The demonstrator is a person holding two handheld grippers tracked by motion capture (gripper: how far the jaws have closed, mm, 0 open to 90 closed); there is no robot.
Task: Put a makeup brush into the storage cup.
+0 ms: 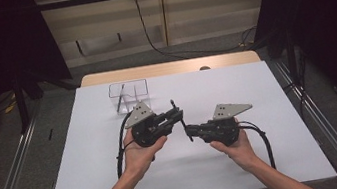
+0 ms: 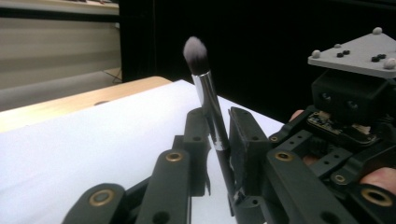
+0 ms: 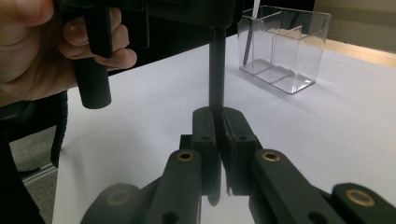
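— Black jaws of the left gripper (image 2: 219, 135) are pinching a makeup brush (image 2: 205, 88) just below its shiny metal collar. See the bristles? Dark at the base, fading to white at the tip.

— Yes. And the right gripper (image 3: 217, 126) is pressing together on the black handle end, so the brush is hanging between both, above the table.

— Right, over the white sheet (image 1: 258, 96) that is covering the wooden table (image 1: 167, 68).

— A clear plastic organizer (image 1: 129, 96) is standing near the far left of it.

— And dark curtains are hanging on both sides of the room.
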